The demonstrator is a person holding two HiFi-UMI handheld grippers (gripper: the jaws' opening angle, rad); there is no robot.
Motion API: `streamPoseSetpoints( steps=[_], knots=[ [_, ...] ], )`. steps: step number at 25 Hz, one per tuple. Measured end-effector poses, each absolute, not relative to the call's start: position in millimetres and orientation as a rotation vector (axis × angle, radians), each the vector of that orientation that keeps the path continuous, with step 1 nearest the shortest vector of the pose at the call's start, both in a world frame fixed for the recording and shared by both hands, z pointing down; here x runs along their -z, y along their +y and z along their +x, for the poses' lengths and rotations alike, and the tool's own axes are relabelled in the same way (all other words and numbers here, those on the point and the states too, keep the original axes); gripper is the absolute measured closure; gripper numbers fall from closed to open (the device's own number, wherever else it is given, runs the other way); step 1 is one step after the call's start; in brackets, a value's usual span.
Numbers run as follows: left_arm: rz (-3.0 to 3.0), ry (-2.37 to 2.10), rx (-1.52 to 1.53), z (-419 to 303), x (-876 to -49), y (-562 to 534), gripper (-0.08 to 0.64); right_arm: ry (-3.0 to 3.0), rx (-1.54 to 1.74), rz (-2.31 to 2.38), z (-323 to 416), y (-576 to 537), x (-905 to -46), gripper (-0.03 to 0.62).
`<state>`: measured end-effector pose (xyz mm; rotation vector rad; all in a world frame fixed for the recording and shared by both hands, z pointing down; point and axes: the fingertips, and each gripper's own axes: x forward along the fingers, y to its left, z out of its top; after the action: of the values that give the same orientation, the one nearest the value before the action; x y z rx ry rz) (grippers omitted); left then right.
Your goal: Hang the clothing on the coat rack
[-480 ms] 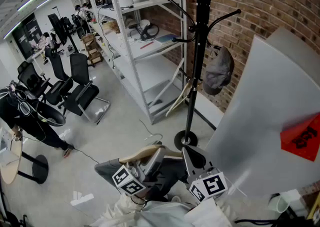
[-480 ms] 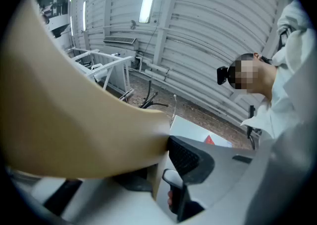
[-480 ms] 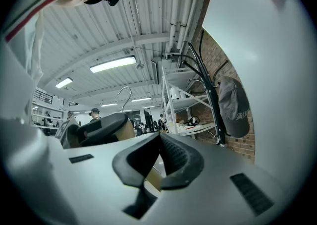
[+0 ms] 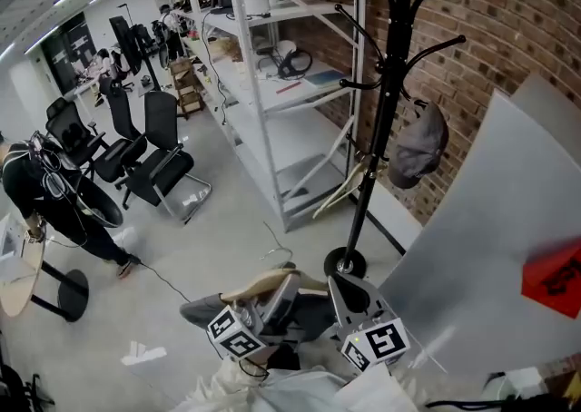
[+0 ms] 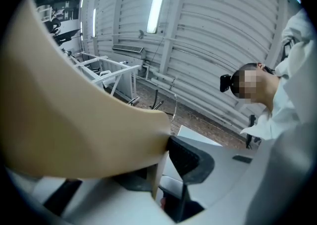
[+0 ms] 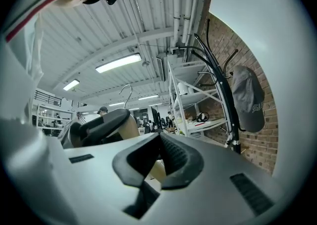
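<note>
One white shelf unit point(image 4: 281, 133) stands beside one black coat rack point(image 4: 388, 65). Near its foot, one grey garment point(image 4: 313, 315) drapes one wooden hanger point(image 4: 263, 279). Two grippers, left point(image 4: 286, 285) and right point(image 4: 340, 285), clench the hanger. One grey cap point(image 4: 418, 142) hangs on the rack.

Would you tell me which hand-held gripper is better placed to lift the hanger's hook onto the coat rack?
Probably the left hand-held gripper: its jaws are closed on the wooden hanger close beside the metal hook. The right hand-held gripper is nearer the coat rack but further from the hook.
</note>
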<state>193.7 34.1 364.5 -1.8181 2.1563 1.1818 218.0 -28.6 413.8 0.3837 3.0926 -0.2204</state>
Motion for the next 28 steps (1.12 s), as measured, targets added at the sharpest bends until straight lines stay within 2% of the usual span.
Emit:
streamPoseSetpoints(
  steps=[28],
  knots=[
    [-1.912, 2.077, -1.193, -33, -361, 73, 0.453, 3.130, 0.197, 0.283, -9, 18, -420, 0.568]
  ],
)
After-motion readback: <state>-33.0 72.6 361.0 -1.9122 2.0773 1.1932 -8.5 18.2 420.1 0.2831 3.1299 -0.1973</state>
